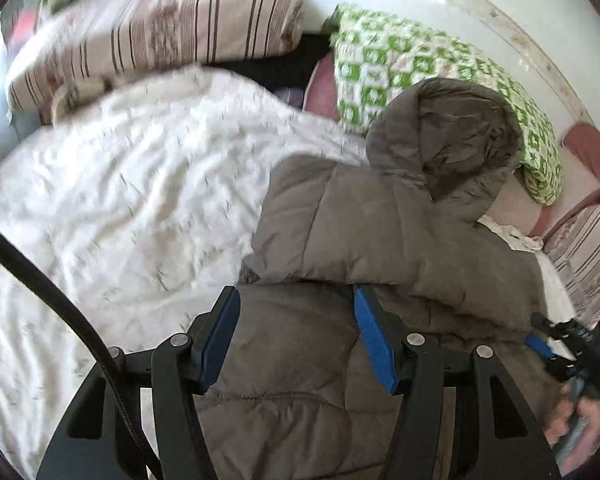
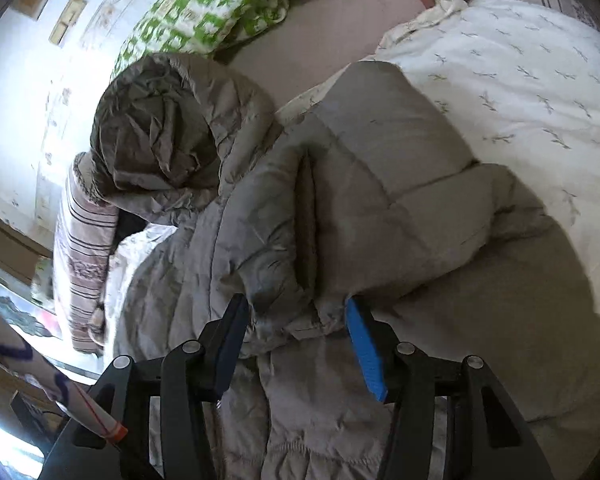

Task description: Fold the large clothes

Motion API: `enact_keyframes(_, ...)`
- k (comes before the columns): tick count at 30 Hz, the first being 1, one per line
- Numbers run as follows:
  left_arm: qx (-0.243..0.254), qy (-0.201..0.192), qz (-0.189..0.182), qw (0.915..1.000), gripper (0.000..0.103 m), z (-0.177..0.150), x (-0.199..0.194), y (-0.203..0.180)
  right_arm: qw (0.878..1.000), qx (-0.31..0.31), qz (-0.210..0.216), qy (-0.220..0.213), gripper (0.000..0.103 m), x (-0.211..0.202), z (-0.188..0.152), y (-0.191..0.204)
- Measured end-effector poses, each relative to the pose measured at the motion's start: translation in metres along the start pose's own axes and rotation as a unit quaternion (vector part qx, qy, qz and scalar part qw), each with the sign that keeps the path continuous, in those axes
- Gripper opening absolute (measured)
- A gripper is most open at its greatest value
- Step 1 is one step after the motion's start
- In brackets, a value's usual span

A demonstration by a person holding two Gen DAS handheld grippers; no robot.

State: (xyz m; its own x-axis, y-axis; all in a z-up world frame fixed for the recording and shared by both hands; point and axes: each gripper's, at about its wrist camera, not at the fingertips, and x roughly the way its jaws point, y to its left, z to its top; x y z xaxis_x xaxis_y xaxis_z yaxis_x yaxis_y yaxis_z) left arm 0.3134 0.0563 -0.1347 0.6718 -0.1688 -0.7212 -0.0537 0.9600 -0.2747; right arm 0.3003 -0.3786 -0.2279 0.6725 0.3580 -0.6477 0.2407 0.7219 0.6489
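No text, label, brand, number or sign can be read in either view. The only marks close to writing are blurred purple strokes on a pale rolled tube (image 2: 40,364) at the lower left of the right wrist view, and they form no legible letters.

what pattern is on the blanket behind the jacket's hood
A green and white checked pattern on the blanket, behind the hood; it shows best in the right wrist view.
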Motion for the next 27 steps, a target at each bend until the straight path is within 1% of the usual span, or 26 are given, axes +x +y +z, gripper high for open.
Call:
enact_keyframes(1,-0.003,-0.003,-0.005,1.0,0.059,0.004,0.003,0.002,1.0,-0.005,-0.005,-0.006,0.053,0.005,0.0,0.003)
enact_keyframes(2,-0.002,-0.014,0.004,0.9999,0.059,0.007,0.004,0.003,1.0,-0.009,-0.005,-0.012,0.049,0.007,0.0,0.005)
enact_keyframes(3,0.003,-0.019,0.012,0.9997,0.059,0.009,0.007,0.002,1.0,-0.012,0.001,-0.021,0.029,0.008,0.0,0.005)
enact_keyframes(4,0.014,-0.017,0.015,0.9996,0.059,0.012,0.011,-0.002,0.999,-0.014,0.011,-0.027,0.021,0.008,0.002,0.006)
enact_keyframes(6,0.018,-0.02,0.02,0.9994,0.059,0.015,0.017,-0.004,0.999,-0.012,0.012,-0.04,0.019,0.002,0.005,0.006)
enact_keyframes(8,0.019,-0.021,0.02,0.9994,0.059,0.022,0.022,-0.006,0.998,-0.019,-0.01,-0.058,0.018,-0.008,0.006,0.008)
enact_keyframes(10,0.017,-0.022,0.017,0.9995,0.059,0.025,0.028,-0.008,0.995,-0.019,-0.05,-0.079,0.018,-0.021,0.009,0.007)
enact_keyframes(12,0.023,-0.017,0.024,0.9993,0.059,0.025,0.039,-0.013,0.992,-0.023,-0.085,-0.088,0.018,-0.027,0.011,0.005)
enact_keyframes(13,0.032,-0.002,0.035,0.9989,0.059,0.023,0.049,-0.016,0.992,-0.029,-0.094,-0.082,0.018,-0.024,0.012,0.004)
enact_keyframes(15,0.045,0.024,0.043,0.9978,0.059,0.017,0.067,-0.021,0.992,-0.033,-0.099,-0.066,0.019,-0.015,0.012,0.0)
enact_keyframes(17,0.058,0.048,0.076,0.9942,0.063,0.012,0.083,-0.023,0.993,-0.03,-0.103,-0.047,0.021,-0.003,0.012,-0.006)
enact_keyframes(18,0.058,0.05,0.082,0.9937,0.064,0.012,0.084,-0.021,0.993,-0.031,-0.104,-0.04,0.023,-0.001,0.012,-0.007)
enact_keyframes(19,0.051,0.047,0.076,0.9947,0.064,0.012,0.082,-0.018,0.993,-0.03,-0.102,-0.041,0.026,-0.002,0.012,-0.006)
enact_keyframes(21,0.049,0.039,0.078,0.995,0.064,0.013,0.076,-0.016,0.993,-0.034,-0.107,-0.041,0.032,-0.009,0.013,-0.001)
enact_keyframes(23,0.057,0.006,0.09,0.9943,0.064,0.016,0.058,-0.022,0.99,-0.041,-0.126,-0.054,0.034,-0.021,0.012,0.007)
enact_keyframes(25,0.073,-0.03,0.087,0.9931,0.064,0.02,0.039,-0.033,0.983,-0.046,-0.154,-0.089,0.034,-0.04,0.007,0.016)
enact_keyframes(26,0.082,-0.044,0.084,0.9921,0.064,0.02,0.032,-0.04,0.978,-0.057,-0.167,-0.113,0.035,-0.049,0.004,0.023)
enact_keyframes(27,0.098,-0.055,0.079,0.9906,0.066,0.019,0.026,-0.05,0.973,-0.073,-0.172,-0.132,0.035,-0.056,0.002,0.03)
